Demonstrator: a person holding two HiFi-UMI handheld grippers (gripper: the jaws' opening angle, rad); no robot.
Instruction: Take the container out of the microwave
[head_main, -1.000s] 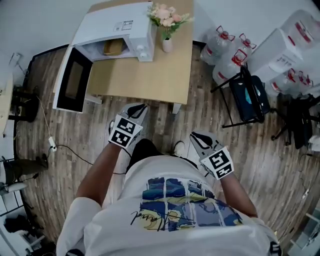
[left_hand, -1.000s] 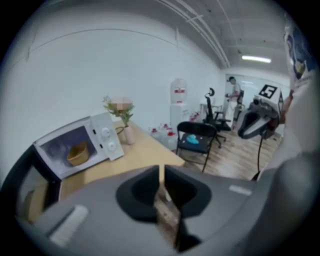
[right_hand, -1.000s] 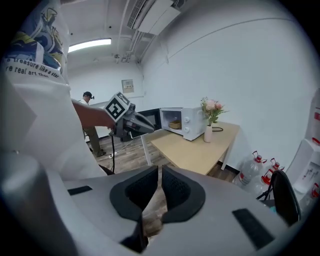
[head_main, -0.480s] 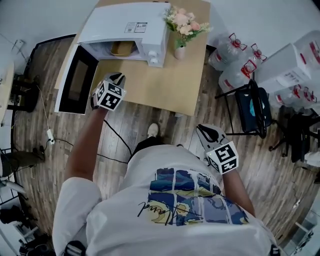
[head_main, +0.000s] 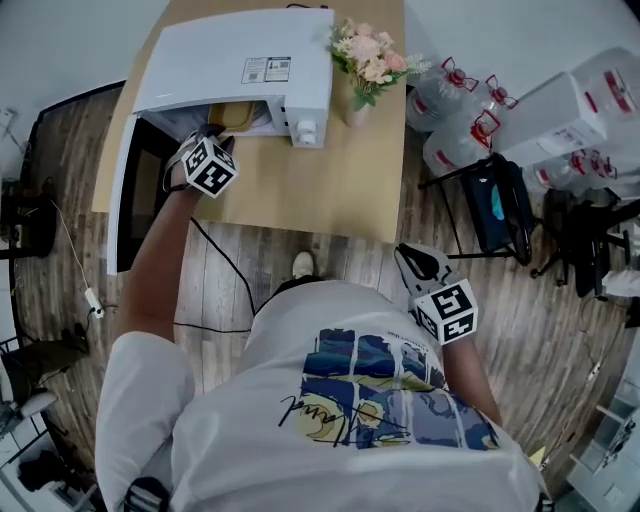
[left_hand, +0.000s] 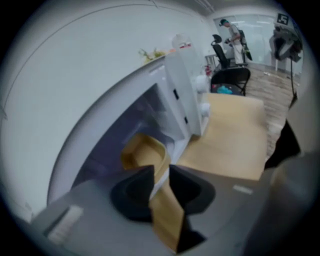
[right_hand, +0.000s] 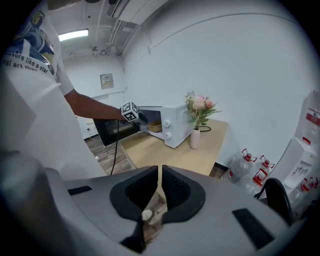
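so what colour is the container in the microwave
The container is tan, seen best in the left gripper view.

In the head view, the roof of the microwave (head_main: 240, 60) and the left gripper (head_main: 207, 140) hide most of the container (head_main: 236, 114). The left gripper view is blurred, so it cannot be told whether the container's rim lies between the opening jaws.
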